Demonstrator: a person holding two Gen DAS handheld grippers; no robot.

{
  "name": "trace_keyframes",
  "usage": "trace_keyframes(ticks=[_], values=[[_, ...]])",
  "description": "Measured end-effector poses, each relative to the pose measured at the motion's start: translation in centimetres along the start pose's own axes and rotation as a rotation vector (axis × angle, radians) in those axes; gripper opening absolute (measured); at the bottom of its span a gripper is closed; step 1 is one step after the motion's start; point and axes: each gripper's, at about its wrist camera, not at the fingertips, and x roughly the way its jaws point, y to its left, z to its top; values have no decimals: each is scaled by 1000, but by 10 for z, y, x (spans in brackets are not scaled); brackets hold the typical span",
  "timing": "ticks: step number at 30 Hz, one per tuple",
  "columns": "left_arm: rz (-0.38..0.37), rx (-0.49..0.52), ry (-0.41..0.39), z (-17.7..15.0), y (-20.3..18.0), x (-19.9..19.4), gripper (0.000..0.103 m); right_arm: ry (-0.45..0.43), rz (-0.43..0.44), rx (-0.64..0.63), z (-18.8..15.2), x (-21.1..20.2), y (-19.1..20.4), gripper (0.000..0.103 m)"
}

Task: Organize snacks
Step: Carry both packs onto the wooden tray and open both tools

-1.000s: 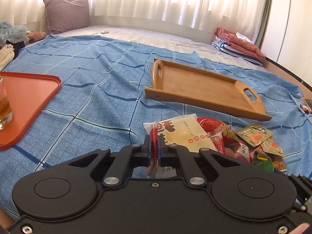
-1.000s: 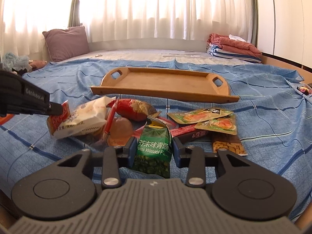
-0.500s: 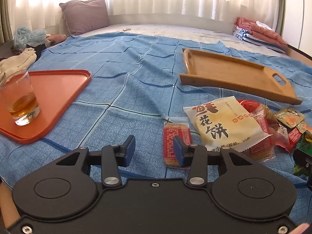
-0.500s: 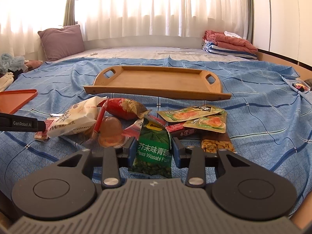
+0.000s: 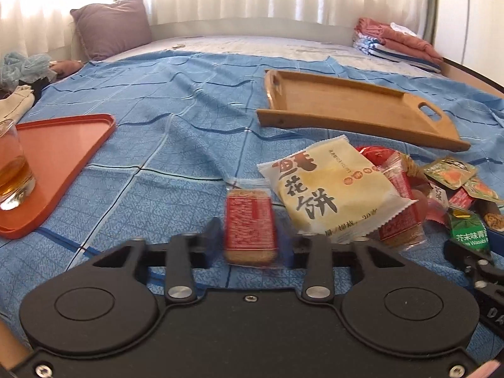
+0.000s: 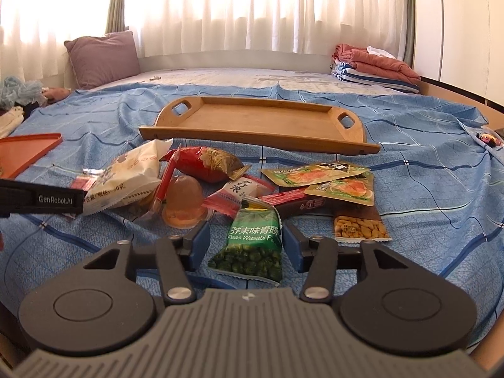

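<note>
A red cracker packet (image 5: 249, 223) lies flat on the blue sheet between the jaws of my left gripper (image 5: 253, 239). Those jaws are closing, and a gap still shows on the packet's right side. My right gripper (image 6: 244, 245) is opening around the green wasabi peas packet (image 6: 252, 239), which lies on the sheet clear of both fingers. Behind them is the snack pile: a pale pastry packet (image 5: 330, 186), a jelly cup (image 6: 184, 201), a red bag (image 6: 204, 163) and a peanut packet (image 6: 359, 226). The wooden tray (image 6: 261, 119) sits beyond the pile.
An orange tray (image 5: 63, 145) at the left carries a glass of amber drink (image 5: 12, 170). A purple pillow (image 5: 110, 25) and folded clothes (image 5: 393, 41) lie at the far side of the bed. The left gripper's body (image 6: 41, 200) reaches in beside the pastry packet.
The left gripper let go of the red packet, which now lies on the sheet, and sank with its jaws around it. The right gripper's fingers spread away from the green packet.
</note>
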Motion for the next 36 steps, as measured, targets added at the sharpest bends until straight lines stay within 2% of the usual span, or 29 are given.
trace_keyframes(ticks=[2, 3, 4, 5, 6, 10, 14, 18, 23, 27, 31, 36], values=[[-10, -6, -4, 2, 1, -3, 32, 20, 1, -18, -3, 7, 3, 67], [-23, -14, -8, 3, 2, -4, 32, 30, 5, -21, -4, 10, 4, 64], [-30, -18, -13, 4, 2, -6, 32, 29, 11, -23, -4, 10, 5, 51], [-30, -18, -23, 6, 3, -9, 32, 27, 13, -23, -3, 9, 6, 44], [-26, -15, -36, 8, 3, -12, 32, 26, 19, -21, 0, 9, 6, 43], [-11, -10, -102, 19, 4, -29, 32, 16, 48, 0, 7, 1, 2, 42], [-42, 0, -148, 39, 5, -40, 32, -6, 93, 54, 21, -10, -9, 42], [-95, 31, -163, 68, -5, -35, 32, -30, 122, 140, 52, -2, -33, 42], [-159, 39, -164, 113, -22, -12, 32, -27, 125, 175, 102, 33, -68, 42], [-214, 41, -95, 150, -36, 27, 32, 19, 111, 148, 138, 73, -87, 42], [-280, 18, 46, 178, -52, 83, 32, 129, 136, 160, 163, 123, -100, 42], [-232, 42, 144, 191, -72, 143, 32, 247, 142, 231, 172, 183, -113, 42]])
